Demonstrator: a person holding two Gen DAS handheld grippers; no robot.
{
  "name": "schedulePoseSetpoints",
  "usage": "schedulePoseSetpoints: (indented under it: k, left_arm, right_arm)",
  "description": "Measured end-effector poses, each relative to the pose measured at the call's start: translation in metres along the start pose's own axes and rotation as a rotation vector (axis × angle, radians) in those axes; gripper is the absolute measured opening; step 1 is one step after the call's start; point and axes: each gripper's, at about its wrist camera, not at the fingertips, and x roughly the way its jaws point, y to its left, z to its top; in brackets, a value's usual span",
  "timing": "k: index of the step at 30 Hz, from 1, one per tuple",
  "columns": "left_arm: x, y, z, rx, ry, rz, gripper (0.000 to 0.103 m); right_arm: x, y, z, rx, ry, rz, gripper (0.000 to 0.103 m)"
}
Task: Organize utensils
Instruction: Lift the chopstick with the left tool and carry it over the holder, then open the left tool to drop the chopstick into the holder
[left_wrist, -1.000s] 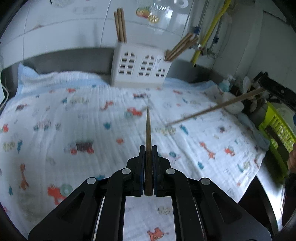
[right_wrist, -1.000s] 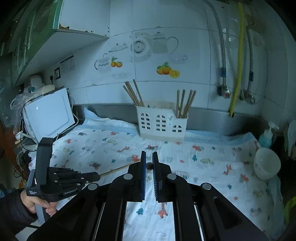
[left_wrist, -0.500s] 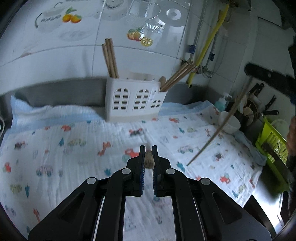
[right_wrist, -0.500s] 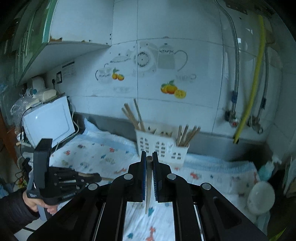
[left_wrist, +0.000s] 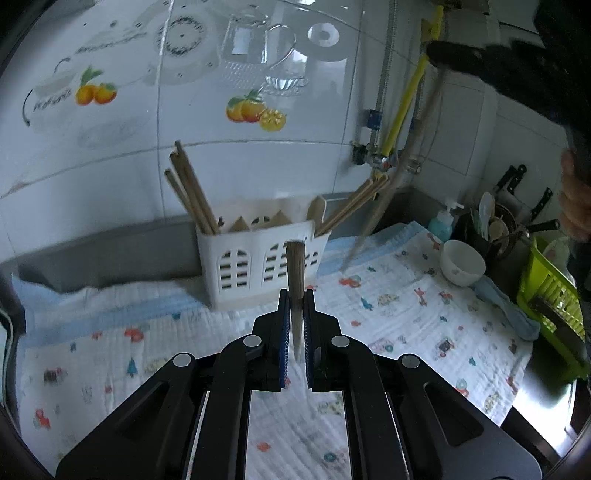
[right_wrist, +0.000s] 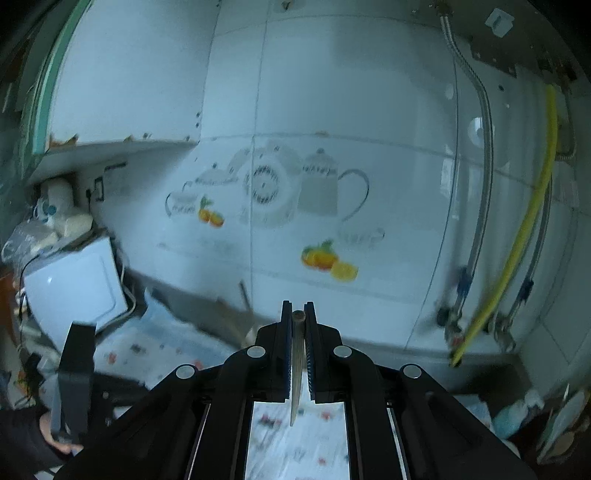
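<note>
My left gripper (left_wrist: 295, 314) is shut on a wooden chopstick (left_wrist: 295, 273) that stands nearly upright, its thick end up, in front of the white utensil holder (left_wrist: 258, 258). The holder stands against the wall and holds chopsticks at its left end (left_wrist: 192, 192) and right end (left_wrist: 351, 206). My right gripper (right_wrist: 297, 325) is shut on another chopstick (right_wrist: 296, 365) that hangs point down. That chopstick (left_wrist: 391, 192) also shows, blurred, in the left wrist view, to the right of the holder, under the right gripper (left_wrist: 480, 62) held high.
A printed cloth (left_wrist: 388, 314) covers the counter. A white bowl (left_wrist: 461, 262), a soap bottle (left_wrist: 441, 225), a utensil pot (left_wrist: 491, 225) and a green rack (left_wrist: 550, 288) stand at the right. A yellow hose (right_wrist: 517, 236) hangs on the wall. A white appliance (right_wrist: 74, 284) is at the left.
Both grippers have tilted up and risen with their chopsticks. The left chopstick swung from pointing forward to nearly upright. The right chopstick swung from slanting to steep, near the holder's right end.
</note>
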Motion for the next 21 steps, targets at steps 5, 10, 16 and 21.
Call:
schedulePoseSetpoints:
  k: [5, 10, 16, 21]
  left_arm:
    - [0.008, 0.002, 0.014, 0.016, -0.005, 0.004, 0.005]
    - [0.009, 0.008, 0.029, 0.014, -0.029, 0.004, 0.005]
    - [-0.004, 0.012, 0.060, 0.018, -0.097, 0.008, 0.005]
    - [-0.021, 0.013, 0.086, 0.025, -0.172, 0.025, 0.005]
  right_arm:
    - [0.024, -0.013, 0.019, 0.018, -0.020, -0.033, 0.006]
    - [0.043, -0.022, 0.029, 0.018, -0.043, -0.077, 0.006]
    - [0.072, -0.035, 0.023, 0.019, -0.006, -0.110, 0.006]
    - [0.100, -0.048, 0.005, 0.051, 0.064, -0.094, 0.006]
